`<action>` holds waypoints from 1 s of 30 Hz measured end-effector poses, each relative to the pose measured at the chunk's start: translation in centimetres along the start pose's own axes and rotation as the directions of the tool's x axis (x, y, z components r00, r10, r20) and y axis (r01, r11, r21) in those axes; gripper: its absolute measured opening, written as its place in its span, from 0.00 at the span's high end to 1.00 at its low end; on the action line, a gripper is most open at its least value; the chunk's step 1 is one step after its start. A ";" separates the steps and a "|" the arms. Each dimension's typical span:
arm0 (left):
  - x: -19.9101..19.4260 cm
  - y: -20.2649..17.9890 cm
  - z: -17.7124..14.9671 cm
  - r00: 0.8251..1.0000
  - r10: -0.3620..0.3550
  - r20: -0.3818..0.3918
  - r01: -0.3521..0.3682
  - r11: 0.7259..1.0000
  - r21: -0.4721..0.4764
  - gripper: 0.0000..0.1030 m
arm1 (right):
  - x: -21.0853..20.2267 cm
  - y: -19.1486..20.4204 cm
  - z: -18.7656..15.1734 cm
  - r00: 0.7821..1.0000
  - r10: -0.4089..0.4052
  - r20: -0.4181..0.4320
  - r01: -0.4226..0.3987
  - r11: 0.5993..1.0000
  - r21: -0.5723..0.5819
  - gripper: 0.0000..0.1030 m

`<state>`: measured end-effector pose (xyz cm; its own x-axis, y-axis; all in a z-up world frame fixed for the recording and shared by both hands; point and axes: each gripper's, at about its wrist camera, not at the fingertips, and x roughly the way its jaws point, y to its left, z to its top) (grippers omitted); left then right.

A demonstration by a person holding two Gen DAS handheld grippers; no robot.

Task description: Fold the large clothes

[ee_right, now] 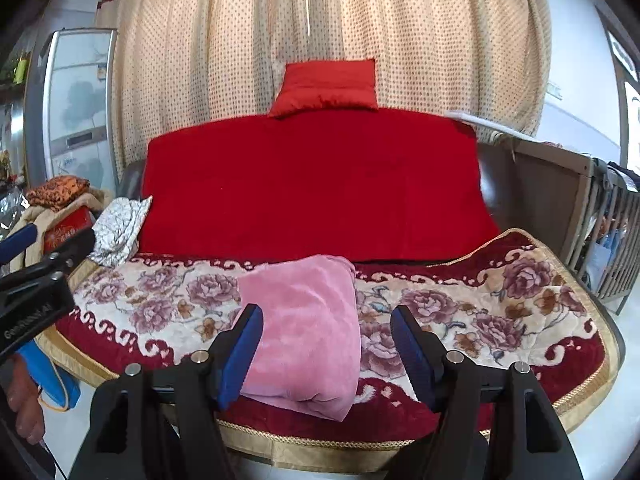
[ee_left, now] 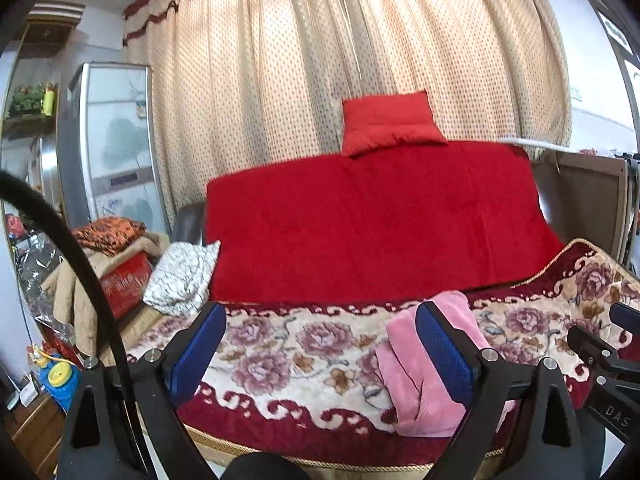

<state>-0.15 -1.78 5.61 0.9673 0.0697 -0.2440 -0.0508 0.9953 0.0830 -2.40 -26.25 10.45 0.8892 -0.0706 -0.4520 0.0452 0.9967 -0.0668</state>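
A pink garment (ee_right: 308,328) lies folded in a compact bundle on the floral blanket (ee_right: 500,312) that covers the sofa seat, near its front edge. My right gripper (ee_right: 326,352) hangs open above and in front of the bundle, its blue pads apart and touching nothing. In the left wrist view the same pink garment (ee_left: 408,376) sits behind the right-hand pad. My left gripper (ee_left: 320,352) stands wide open over the blanket (ee_left: 288,356), with nothing between its fingers. The left gripper (ee_right: 44,264) also shows at the left edge of the right wrist view.
A red cover (ee_right: 312,184) drapes the sofa back with a red cushion (ee_right: 328,88) on top, before dotted curtains. A silver-patterned cushion (ee_left: 180,276) leans at the sofa's left end beside piled clothes and a red box (ee_left: 124,284). A slatted rack (ee_right: 608,232) stands on the right.
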 end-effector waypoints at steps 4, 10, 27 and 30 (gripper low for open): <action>-1.1 0.3 0.3 1.000 -0.007 0.020 0.007 1.000 -0.004 0.07 | -0.9 0.6 0.2 0.999 -0.042 0.003 0.042 0.999 -0.011 0.32; -2.1 -0.2 0.4 0.999 -0.019 0.041 0.018 1.000 0.020 0.07 | -2.2 1.5 0.2 0.992 -0.116 0.041 0.118 0.991 -0.055 0.32; -4.0 -0.5 1.1 0.996 -0.032 0.079 0.031 0.999 0.012 0.07 | -5.8 1.8 1.1 0.976 -0.150 0.159 0.162 0.985 -0.065 0.32; -4.3 -0.5 1.2 0.996 -0.036 0.086 0.035 0.999 0.013 0.07 | -6.2 1.9 1.2 0.975 -0.150 0.165 0.163 0.984 -0.068 0.32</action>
<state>-3.98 -2.64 7.79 0.9862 0.0282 -0.1629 -0.0140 0.9961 0.0874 -7.25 -23.90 14.17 0.9353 -0.2115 -0.2838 0.1581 0.9670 -0.1997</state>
